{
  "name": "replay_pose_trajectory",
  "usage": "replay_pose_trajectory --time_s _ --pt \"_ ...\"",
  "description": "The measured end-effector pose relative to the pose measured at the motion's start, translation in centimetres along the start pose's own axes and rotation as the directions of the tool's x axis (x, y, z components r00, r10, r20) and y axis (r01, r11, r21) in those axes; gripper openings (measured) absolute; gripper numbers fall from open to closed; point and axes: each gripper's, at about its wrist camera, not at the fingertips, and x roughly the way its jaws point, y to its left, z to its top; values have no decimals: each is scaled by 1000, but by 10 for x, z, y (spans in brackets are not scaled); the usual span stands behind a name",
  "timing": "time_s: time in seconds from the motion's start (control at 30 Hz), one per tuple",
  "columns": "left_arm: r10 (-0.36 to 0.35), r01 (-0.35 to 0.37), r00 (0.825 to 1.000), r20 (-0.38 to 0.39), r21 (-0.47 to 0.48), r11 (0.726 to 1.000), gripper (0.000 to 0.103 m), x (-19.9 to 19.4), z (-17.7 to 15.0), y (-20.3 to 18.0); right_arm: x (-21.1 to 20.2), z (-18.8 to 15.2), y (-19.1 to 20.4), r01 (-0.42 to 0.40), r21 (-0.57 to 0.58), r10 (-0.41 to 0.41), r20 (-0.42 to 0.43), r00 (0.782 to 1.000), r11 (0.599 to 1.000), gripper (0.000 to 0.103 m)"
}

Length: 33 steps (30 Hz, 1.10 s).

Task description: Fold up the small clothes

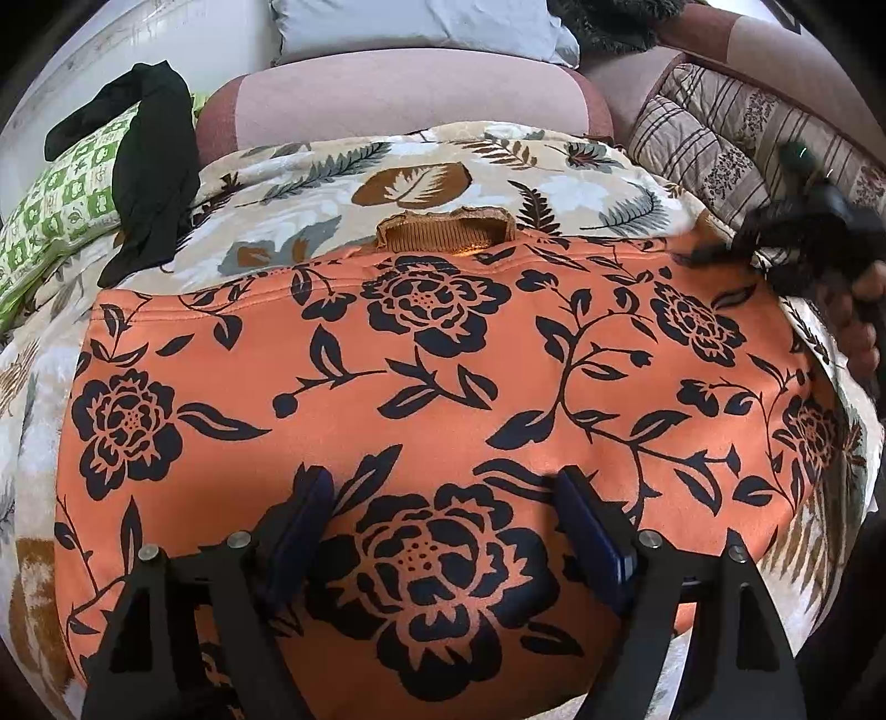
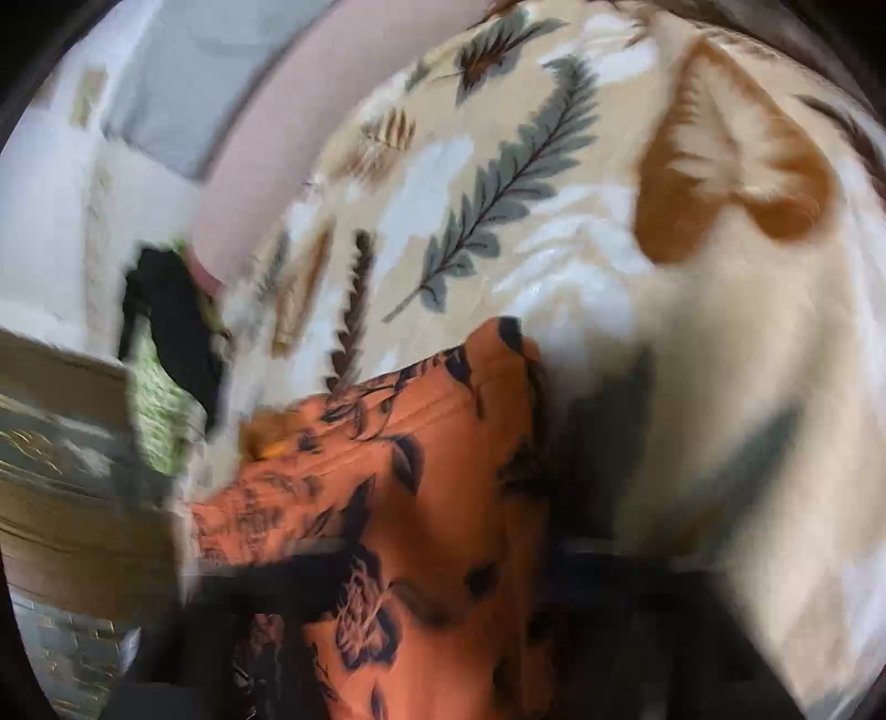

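place: home living room | evidence: pink sofa (image 1: 410, 94), leaf-print blanket (image 1: 343, 183), cushions (image 1: 714, 138)

A pink sofa (image 1: 410, 94) carries a leaf-print blanket (image 1: 332, 177), a striped cushion (image 1: 714, 144) and a grey pillow (image 1: 421, 22).

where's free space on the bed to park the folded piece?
Free: leaf-print blanket strip between the orange floral garment's collar and the pink cushion. Crowded: black garment over green checked pillow at left; striped quilt and right claw at right.
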Motion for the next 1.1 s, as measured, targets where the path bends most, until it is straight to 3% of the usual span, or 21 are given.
replay_pose_trajectory --time_s 0.07,0.13,0.17,0.2,0.23,0.27,0.37,0.47,0.57,0.63,0.73,0.9,1.0,1.07,1.1 --pt "6 -6 1000 4 -8 1000 85 1 -2 2 -15 -3 4 38 5 -38 91 995 999 19" --pt "18 -18 1000 -6 -5 1000 85 0 -1 0 -4 -4 -20 127 121 -135 69 988 985 20" --pt "17 -17 1000 -13 -6 1000 85 -4 1 1 -5 -7 -26 132 138 -141 61 988 982 38" --pt "15 -15 1000 -12 -12 1000 85 -9 2 3 -15 -13 -25 113 138 -124 78 989 984 69" --pt "17 -17 1000 8 -27 999 85 -18 3 5 -31 -21 -21 80 129 -95 118 988 988 79" --pt "20 -18 999 35 -41 999 85 -26 3 8 -51 -33 -17 59 119 -79 164 983 991 80" --pt "19 -13 997 75 -80 997 85 -42 1 14 -102 -84 -7 0 152 -39 251 967 988 80" --pt "31 -25 998 49 -103 994 85 -41 -3 16 -112 -152 -7 -114 196 74 201 977 974 81" --pt "28 -22 999 44 -128 992 85 -46 -3 15 -81 -206 -12 -167 311 134 126 983 936 81" --pt "31 -23 997 66 -125 992 85 -57 -2 12 -62 -215 -22 -207 394 172 123 977 896 81" --pt "33 -20 995 93 -133 991 85 -66 0 8 -55 -206 -23 -288 408 201 243 949 866 82" --pt "30 -26 999 34 -102 994 85 -42 -3 -6 -48 -199 -40 -364 542 209 327 921 757 82" --pt "47 -50 998 -40 -77 996 85 -19 -9 -10 -49 -199 -44 -372 551 206 340 918 747 82" --pt "67 -69 997 -37 -61 996 85 -18 -10 -12 -49 -195 -47 -360 549 196 334 922 754 81" --pt "60 -61 998 -27 -70 996 85 -25 -8 -12 -50 -191 -46 -346 542 188 326 927 766 75"
